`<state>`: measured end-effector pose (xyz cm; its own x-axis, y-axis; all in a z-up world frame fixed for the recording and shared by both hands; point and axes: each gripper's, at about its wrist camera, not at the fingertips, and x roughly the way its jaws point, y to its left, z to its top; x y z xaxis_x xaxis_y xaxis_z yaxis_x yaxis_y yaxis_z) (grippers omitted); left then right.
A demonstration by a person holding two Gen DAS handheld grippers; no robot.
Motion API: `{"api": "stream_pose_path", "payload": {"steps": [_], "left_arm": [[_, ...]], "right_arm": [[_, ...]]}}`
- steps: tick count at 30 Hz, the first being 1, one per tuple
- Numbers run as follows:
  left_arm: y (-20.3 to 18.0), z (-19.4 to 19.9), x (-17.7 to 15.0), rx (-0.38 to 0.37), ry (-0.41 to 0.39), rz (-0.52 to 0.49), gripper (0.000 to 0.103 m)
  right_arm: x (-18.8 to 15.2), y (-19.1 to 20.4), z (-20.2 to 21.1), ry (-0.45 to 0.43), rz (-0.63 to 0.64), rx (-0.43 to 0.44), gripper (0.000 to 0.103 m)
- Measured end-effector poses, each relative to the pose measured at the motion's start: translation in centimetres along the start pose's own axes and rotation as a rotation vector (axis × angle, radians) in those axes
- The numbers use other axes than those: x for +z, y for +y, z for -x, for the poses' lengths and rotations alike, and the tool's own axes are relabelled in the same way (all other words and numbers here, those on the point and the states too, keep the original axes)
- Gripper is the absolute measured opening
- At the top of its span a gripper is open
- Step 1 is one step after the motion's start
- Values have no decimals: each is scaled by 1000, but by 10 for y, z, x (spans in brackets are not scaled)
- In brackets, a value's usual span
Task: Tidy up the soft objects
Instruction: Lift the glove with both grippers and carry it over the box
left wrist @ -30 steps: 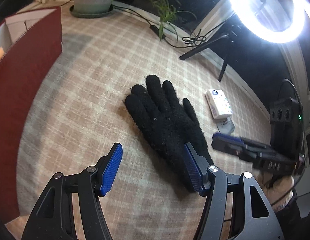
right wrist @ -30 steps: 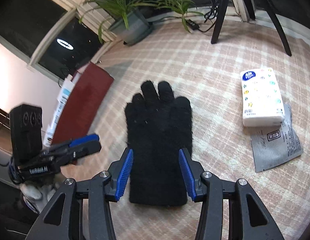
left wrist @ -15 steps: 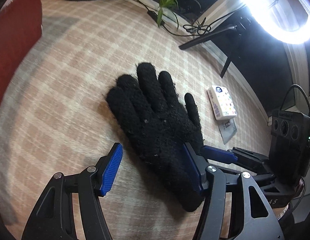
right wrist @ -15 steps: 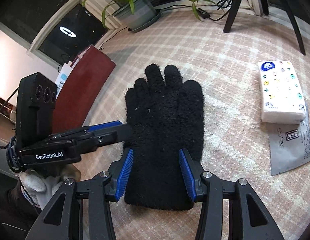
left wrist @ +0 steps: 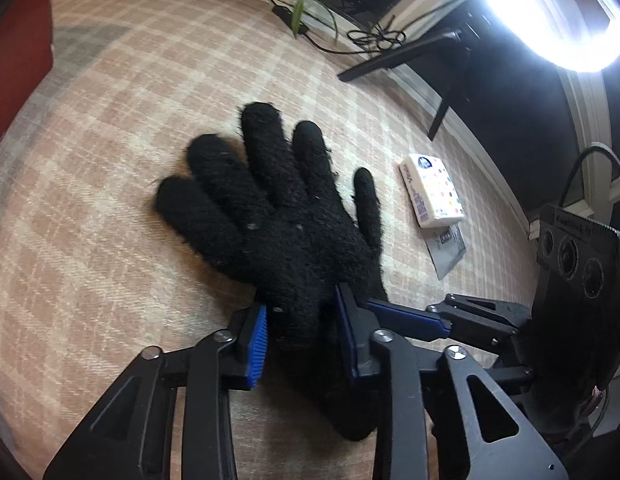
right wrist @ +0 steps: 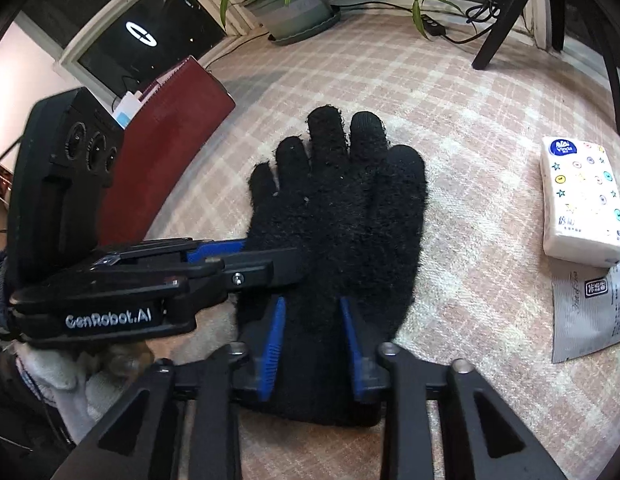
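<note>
Plaid-cloth tabletop [left wrist: 110,160] fills the view. Black fuzzy glove [left wrist: 278,216] lies flat at centre, its fingers pointing far. Left gripper [left wrist: 300,326] w/ blue fingers [left wrist: 257,340] closing on the glove's cuff edge; right gripper [right wrist: 311,330] closing on cuff too, pinching it. Tissue pack [right wrist: 581,200] at right; grey packet [right wrist: 589,312] just nearer.

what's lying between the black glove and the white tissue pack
Nothing: in the right wrist view, only bare checked cloth separates the black glove from the tissue pack.
</note>
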<state>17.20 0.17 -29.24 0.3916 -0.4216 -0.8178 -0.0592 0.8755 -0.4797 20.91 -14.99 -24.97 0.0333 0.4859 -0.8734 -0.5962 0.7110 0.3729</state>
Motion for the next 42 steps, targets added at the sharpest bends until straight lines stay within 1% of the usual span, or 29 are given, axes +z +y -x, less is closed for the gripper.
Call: {"api": "stream_pose_path", "payload": {"steps": [2, 5, 6, 7, 8, 10, 12, 13, 17, 18, 19, 20, 22, 24, 27, 31, 35, 39, 42], "left_arm": [[-2, 0, 0, 22, -3, -14, 23], [5, 0, 2, 2, 3, 6, 20], [7, 0, 2, -2, 4, 13, 20], [9, 0, 2, -7, 5, 19, 20], [9, 0, 1, -7, 4, 18, 20], [7, 1, 1, -2, 3, 8, 20], [7, 1, 1, -3, 5, 6, 20], [8, 0, 1, -5, 6, 6, 20], [6, 0, 2, -8, 7, 5, 20], [6, -1, 2, -8, 7, 2, 19], [5, 0, 3, -8, 7, -1, 17], [4, 1, 3, -10, 5, -4, 16], [2, 3, 2, -10, 1, -9, 13], [1, 6, 1, -10, -6, -11, 12], [-1, 15, 0, -21, -23, -13, 12], [-6, 38, -3, -42, -68, -20, 12], [-12, 72, -7, -60, -127, -39, 12], [-11, 110, -13, -80, -185, -49, 12], [-9, 138, -18, -80, -225, -62, 12]], "right_arm": [[-2, 1, 3, -3, 17, -5, 20], [-5, -4, 13, -6, 15, -33, 21], [-5, -7, 16, -8, 4, -40, 26], [-5, -11, 19, -9, -11, -47, 37], [-4, -16, 21, -12, -25, -54, 41], [-3, -21, 20, -7, -40, -48, 42], [-3, -24, 15, 7, -52, -19, 42], [-3, -25, 12, 12, -54, -8, 43], [-3, -20, 9, -7, -52, 28, 43], [-3, -18, 9, -12, -48, 32, 40], [-3, -15, 7, -7, -36, 31, 32], [-3, -11, 6, -3, -24, 22, 28], [-4, -3, 5, -2, 4, 5, 22], [-6, 3, 8, -16, 17, 1, 20], [-6, 16, 18, -47, 38, -14, 19], [-9, 40, 39, -95, 91, -54, 18], [-12, 61, 61, -142, 121, -63, 18], [-13, 92, 87, -202, 153, -60, 18], [-11, 116, 101, -236, 180, -50, 17]]}}
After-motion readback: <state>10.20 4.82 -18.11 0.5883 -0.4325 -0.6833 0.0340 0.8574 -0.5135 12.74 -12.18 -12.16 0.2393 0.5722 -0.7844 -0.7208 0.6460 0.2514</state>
